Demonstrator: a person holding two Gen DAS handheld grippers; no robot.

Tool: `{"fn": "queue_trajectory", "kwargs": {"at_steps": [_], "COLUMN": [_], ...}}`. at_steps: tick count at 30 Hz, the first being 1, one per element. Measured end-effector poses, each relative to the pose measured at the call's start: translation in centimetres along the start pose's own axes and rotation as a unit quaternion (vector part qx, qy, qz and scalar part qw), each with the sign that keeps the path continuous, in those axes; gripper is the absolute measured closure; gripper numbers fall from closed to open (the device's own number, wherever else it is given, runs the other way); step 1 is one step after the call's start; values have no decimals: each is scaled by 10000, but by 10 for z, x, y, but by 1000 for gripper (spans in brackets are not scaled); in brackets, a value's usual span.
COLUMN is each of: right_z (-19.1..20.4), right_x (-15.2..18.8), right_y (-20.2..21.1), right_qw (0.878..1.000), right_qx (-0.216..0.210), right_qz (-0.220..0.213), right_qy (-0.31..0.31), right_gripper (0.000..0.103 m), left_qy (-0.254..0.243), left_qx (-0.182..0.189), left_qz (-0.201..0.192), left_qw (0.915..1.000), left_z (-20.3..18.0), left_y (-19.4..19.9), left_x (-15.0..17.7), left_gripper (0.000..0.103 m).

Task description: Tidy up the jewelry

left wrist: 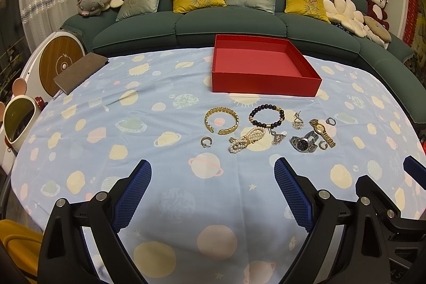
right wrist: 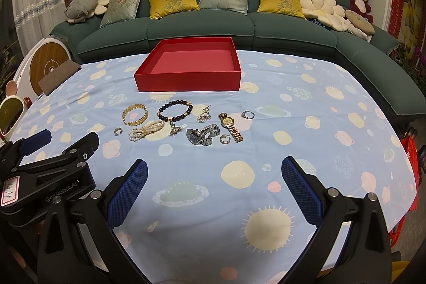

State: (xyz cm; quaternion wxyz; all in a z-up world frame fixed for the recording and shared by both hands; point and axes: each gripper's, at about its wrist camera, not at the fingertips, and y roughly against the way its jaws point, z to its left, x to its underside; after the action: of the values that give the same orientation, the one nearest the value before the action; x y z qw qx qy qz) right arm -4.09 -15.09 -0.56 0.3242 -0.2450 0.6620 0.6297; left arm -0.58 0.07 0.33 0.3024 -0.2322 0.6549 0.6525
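Gold bangle (left wrist: 221, 121), open side near, lies far of the left gripper (left wrist: 213, 193), nearer than right gripper (right wrist: 214, 190); both jaws spread, empty.

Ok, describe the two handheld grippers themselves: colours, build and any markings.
Both match: matte black plastic frames with silver round bolts, and blue pads with a fine grid texture lining the jaws. The left gripper shows, in the right wrist view, white "GenRobot.AI" lettering and a pink-edged label reading "13 14". The right gripper shows no markings.
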Motion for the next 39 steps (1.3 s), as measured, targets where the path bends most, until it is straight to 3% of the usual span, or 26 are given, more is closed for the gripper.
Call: {"fn": "queue_trajectory", "kwargs": {"at_steps": [28, 35, 39], "right_z": [2, -5, -21], "right_x": [0, -6, -14], "right_y": [0, -2, -19], "right_qw": [10000, 10000, 9997], "right_qx": [-7, -27, -141], "right_qz": [-9, -77, 29], "right_qy": [3, -14, -174], "right_gripper": [5, 5, 7], "left_qy": [10, 366, 477], "left_qx": [24, 215, 110], "left_qz": [27, 205, 192], "left_qw": [10000, 9989, 9986], "left_z": [0, 18, 32], "left_y": [0, -8, -16], "left_x": [1, -7, -16], "left_gripper": [12, 12, 12]}}
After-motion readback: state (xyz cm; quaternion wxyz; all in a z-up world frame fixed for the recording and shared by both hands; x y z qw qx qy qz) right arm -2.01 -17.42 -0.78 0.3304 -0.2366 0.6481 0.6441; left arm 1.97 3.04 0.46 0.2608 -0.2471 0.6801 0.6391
